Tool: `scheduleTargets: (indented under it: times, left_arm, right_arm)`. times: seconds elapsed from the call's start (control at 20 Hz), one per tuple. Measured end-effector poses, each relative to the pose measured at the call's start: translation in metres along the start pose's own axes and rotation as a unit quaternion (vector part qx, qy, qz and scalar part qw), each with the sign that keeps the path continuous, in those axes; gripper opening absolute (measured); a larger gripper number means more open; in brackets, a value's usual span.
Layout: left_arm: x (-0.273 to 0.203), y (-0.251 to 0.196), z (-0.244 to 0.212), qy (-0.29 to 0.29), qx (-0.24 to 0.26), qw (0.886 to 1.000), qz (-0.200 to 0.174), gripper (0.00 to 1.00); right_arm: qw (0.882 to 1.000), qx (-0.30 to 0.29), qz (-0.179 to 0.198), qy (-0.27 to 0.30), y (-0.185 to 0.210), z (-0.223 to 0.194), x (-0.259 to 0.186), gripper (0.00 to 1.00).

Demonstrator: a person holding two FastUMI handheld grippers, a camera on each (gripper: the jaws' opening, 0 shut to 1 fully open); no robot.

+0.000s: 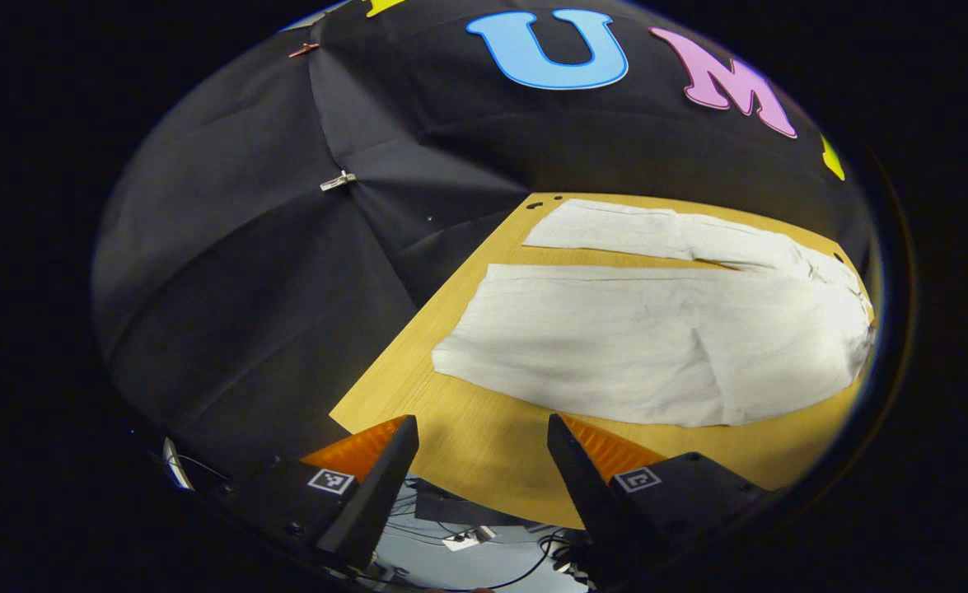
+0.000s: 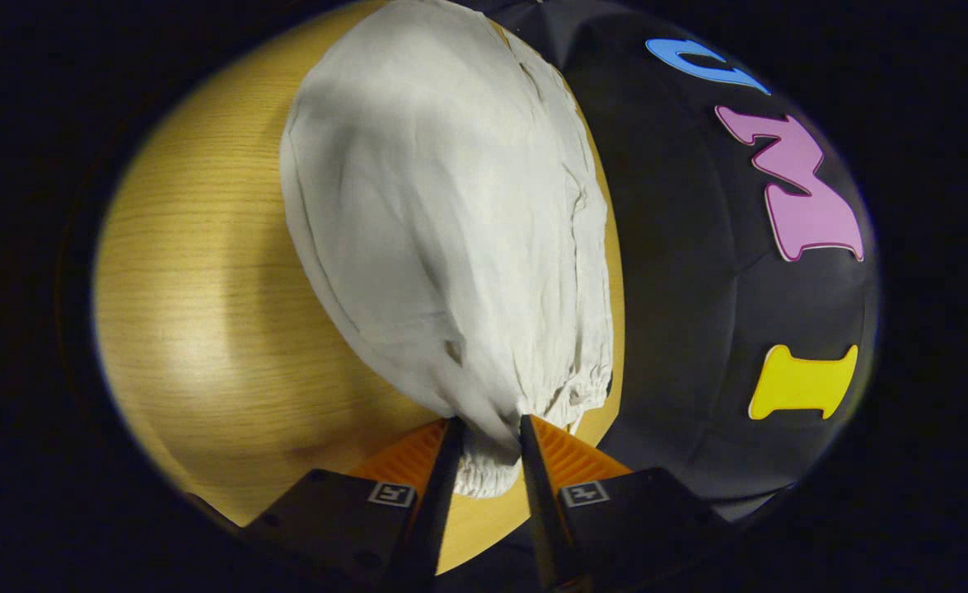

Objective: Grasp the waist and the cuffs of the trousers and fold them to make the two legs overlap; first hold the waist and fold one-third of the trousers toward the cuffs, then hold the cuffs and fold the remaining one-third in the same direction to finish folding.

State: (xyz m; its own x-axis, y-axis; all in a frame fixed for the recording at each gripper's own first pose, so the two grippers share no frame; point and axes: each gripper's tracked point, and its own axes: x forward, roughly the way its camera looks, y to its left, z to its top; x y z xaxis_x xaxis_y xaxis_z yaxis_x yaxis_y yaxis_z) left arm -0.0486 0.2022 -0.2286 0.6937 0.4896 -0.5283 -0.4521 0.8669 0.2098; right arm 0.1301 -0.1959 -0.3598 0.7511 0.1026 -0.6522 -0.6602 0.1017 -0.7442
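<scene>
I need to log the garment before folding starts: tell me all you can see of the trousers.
The trousers are pale off-white, of thin, creased woven cloth. They lie flat on the wooden table, both legs spread apart with a strip of table between them, not yet overlapped. The gathered elastic waist sits between the fingers of the right gripper, which pinches it. The left gripper hangs open, short of them.

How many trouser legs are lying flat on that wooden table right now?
2. In the left gripper view the near leg lies spread across the table, closer to the left gripper; the far leg lies beyond it, a strip of bare wood between them.
</scene>
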Motion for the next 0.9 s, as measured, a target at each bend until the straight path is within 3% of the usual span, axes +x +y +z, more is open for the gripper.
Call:
scheduleTargets:
  times: [0.1,0.2,0.4,0.5,0.65,0.9]
  left_arm:
    - [0.011,0.013,0.003,-0.009,0.038,0.999,0.013,0.98]
    - [0.026,0.025,0.006,-0.011,0.090,0.996,0.021,0.98]
    - [0.050,0.030,0.014,-0.019,0.207,0.978,0.003,0.98]
    - [0.070,0.032,0.012,-0.013,0.283,0.959,-0.005,0.98]
    - [0.088,0.032,0.001,0.007,0.379,0.925,-0.023,0.98]
    - [0.122,0.027,0.011,0.001,0.526,0.850,-0.040,0.96]
  right_arm:
    - [1.000,-0.014,0.002,0.001,0.001,0.001,-0.001,0.29]
    - [1.000,-0.005,0.008,0.007,0.003,-0.002,0.001,0.14]
    - [0.997,0.045,0.055,0.018,0.003,-0.001,0.000,0.08]
    - [0.996,0.045,0.076,0.011,0.004,-0.001,0.002,0.05]
    - [0.997,-0.009,0.073,0.005,0.005,-0.001,0.000,0.05]
    - [0.997,-0.013,0.076,0.002,0.005,-0.001,0.000,0.05]
